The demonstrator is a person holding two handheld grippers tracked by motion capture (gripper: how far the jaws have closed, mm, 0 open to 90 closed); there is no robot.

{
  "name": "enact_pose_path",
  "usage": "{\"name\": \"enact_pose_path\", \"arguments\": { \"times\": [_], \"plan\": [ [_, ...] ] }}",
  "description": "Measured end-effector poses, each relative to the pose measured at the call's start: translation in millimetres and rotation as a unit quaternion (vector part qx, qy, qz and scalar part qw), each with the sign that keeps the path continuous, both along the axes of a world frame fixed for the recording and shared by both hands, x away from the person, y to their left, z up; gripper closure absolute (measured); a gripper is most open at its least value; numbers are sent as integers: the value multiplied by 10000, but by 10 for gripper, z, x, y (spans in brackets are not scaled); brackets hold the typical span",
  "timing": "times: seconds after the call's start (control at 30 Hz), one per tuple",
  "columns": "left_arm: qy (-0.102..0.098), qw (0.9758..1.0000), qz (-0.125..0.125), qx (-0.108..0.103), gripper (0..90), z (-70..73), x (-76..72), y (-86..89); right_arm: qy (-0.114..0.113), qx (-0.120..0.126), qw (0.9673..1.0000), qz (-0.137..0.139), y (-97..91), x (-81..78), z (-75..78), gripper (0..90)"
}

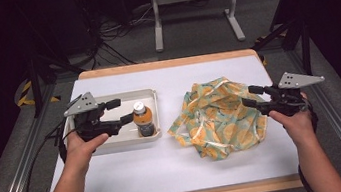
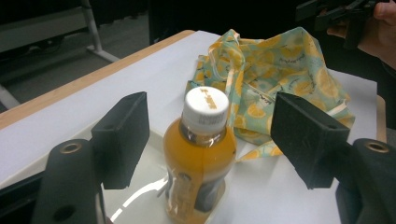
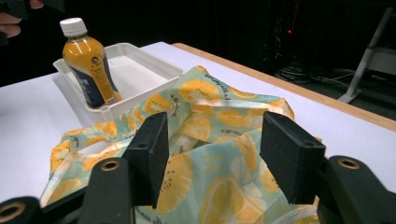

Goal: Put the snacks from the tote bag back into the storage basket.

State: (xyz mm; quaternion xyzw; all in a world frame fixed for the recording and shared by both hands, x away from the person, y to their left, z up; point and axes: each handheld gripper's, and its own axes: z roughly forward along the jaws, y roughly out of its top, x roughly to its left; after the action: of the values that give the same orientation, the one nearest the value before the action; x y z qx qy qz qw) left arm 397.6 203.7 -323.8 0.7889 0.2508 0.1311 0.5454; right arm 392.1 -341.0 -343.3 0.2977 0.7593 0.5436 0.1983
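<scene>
A small bottle of orange drink (image 1: 143, 120) with a white cap stands upright in the right end of a white tray (image 1: 118, 96). My left gripper (image 1: 122, 111) is open, and in the left gripper view the bottle (image 2: 201, 158) sits between the pads of my left gripper (image 2: 212, 135) with a gap on each side. A crumpled fabric bag (image 1: 222, 116) printed with orange slices lies right of the tray. My right gripper (image 1: 247, 96) is open at the bag's right edge, hovering over the cloth (image 3: 210, 107) with nothing pinched.
The white tabletop (image 1: 168, 167) has a wooden edge at the back and front. Metal rails run along both sides of the table. A grey stand (image 1: 193, 2) and loose cables lie on the floor behind.
</scene>
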Motion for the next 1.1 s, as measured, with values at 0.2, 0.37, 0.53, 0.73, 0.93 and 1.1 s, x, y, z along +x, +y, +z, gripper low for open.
{"name": "enact_pose_path", "arguments": {
  "times": [0.2,0.37,0.53,0.73,0.93,1.1],
  "plan": [
    [-1,9999,157,-29,246,-21,-139,165,-52,-58,10000,-52,-3,-42,112,348],
    [10,9997,254,-20,212,-80,-224,280,-4,-164,9998,-64,0,-89,157,300],
    [108,9987,496,28,150,-190,-277,387,114,-231,9996,-102,-12,-163,76,243],
    [117,9975,691,96,130,-336,-352,503,195,-227,9995,-121,-30,-236,-29,216],
    [192,9965,814,17,142,-500,-400,586,192,-78,9997,-142,-63,-297,-146,211],
    [305,9949,967,7,143,-693,-430,648,214,-114,9996,-151,-71,-313,-183,206]
  ]
}}
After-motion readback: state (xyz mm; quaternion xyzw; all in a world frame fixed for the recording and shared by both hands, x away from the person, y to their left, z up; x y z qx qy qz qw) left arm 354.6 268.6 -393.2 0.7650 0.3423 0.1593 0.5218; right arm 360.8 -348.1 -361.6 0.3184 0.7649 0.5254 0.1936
